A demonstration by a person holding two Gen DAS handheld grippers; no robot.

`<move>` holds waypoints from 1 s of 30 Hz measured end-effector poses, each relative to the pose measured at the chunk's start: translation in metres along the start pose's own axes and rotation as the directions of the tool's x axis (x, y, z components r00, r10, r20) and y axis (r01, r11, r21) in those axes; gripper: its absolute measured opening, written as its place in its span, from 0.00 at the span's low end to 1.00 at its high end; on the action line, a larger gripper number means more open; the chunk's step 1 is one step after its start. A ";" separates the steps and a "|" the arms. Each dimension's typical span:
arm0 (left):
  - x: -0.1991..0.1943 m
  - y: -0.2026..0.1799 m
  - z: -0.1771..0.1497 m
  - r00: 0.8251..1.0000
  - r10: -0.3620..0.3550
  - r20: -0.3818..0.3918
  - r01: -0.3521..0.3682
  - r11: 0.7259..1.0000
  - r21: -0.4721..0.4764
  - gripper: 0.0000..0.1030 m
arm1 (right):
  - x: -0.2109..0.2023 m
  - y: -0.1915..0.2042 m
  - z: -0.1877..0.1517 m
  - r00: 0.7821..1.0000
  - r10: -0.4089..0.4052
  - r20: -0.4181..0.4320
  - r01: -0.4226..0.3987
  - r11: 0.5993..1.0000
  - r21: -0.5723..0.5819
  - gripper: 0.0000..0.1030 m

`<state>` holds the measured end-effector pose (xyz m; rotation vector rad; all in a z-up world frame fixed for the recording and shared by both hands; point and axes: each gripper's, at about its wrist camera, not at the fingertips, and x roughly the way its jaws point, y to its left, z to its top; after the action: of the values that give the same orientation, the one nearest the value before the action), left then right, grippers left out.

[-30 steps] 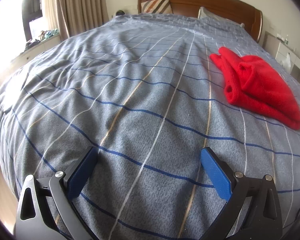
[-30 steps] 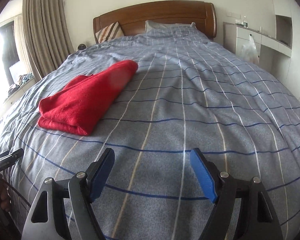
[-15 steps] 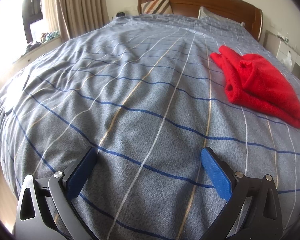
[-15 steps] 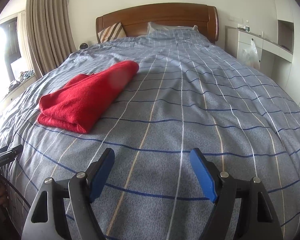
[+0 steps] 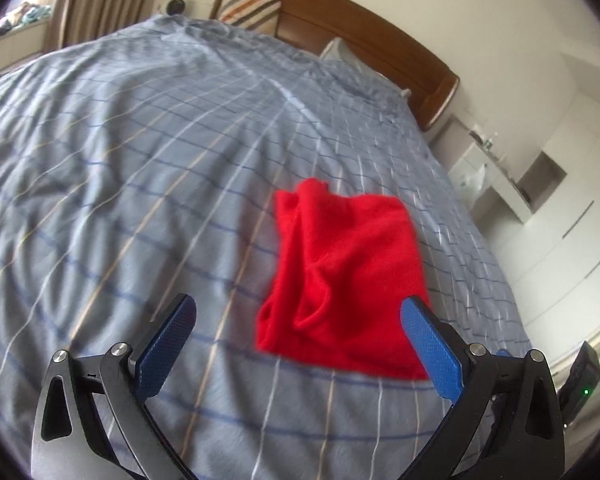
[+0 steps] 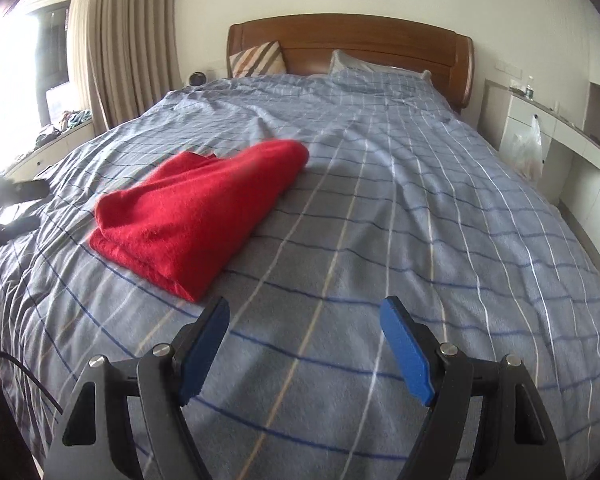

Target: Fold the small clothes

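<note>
A folded red garment [image 5: 340, 276] lies on the grey-blue checked bed cover [image 5: 140, 168]. In the left wrist view it sits just ahead of my left gripper [image 5: 296, 312], whose blue pads stand wide apart above the cover with nothing between them. In the right wrist view the same red garment [image 6: 196, 224] lies ahead and to the left of my right gripper [image 6: 304, 316], which is open too and hangs over bare cover [image 6: 380, 220]. Neither gripper touches the cloth.
A wooden headboard [image 6: 348, 44] with a striped cushion [image 6: 260, 58] and a pillow [image 6: 356, 65] closes the far end. Curtains [image 6: 132, 40] and a window sill stand left, white shelving [image 6: 560, 128] with a plastic bag right. The other gripper's dark body [image 6: 8, 204] shows at the left edge.
My left gripper has risen and swung right, so the red garment now lies straight ahead instead of far right. The right gripper has lifted slightly. Both stay open.
</note>
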<state>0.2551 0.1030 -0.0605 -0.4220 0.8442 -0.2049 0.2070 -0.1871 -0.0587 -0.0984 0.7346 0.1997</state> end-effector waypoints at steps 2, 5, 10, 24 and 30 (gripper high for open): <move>0.044 -0.010 0.016 0.995 0.074 -0.070 -0.069 0.995 0.072 0.99 | 0.018 0.005 0.022 0.995 0.092 -0.026 -0.092 0.996 0.000 0.80; 0.092 -0.003 0.019 0.972 0.191 -0.139 -0.171 0.975 0.143 0.98 | 0.058 -0.001 0.051 0.967 0.246 -0.067 -0.238 0.965 0.108 0.81; 0.112 0.011 0.029 0.972 0.147 -0.183 -0.122 0.982 0.144 0.99 | 0.142 -0.028 0.070 0.906 0.413 -0.094 -0.346 0.849 0.399 0.81; 0.094 -0.028 0.033 0.988 0.021 -0.152 0.013 0.977 0.215 0.15 | 0.126 0.063 0.099 0.985 0.172 -0.034 -0.173 0.984 -0.041 0.31; 0.075 -0.040 0.057 0.996 0.031 -0.083 -0.011 0.972 0.233 0.49 | 0.111 0.030 0.127 0.977 0.212 0.030 -0.214 0.975 0.056 0.35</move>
<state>0.3465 0.0577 -0.0603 -0.1852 0.8972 -0.3012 0.3636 -0.1215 -0.0403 0.0396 0.7268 0.3829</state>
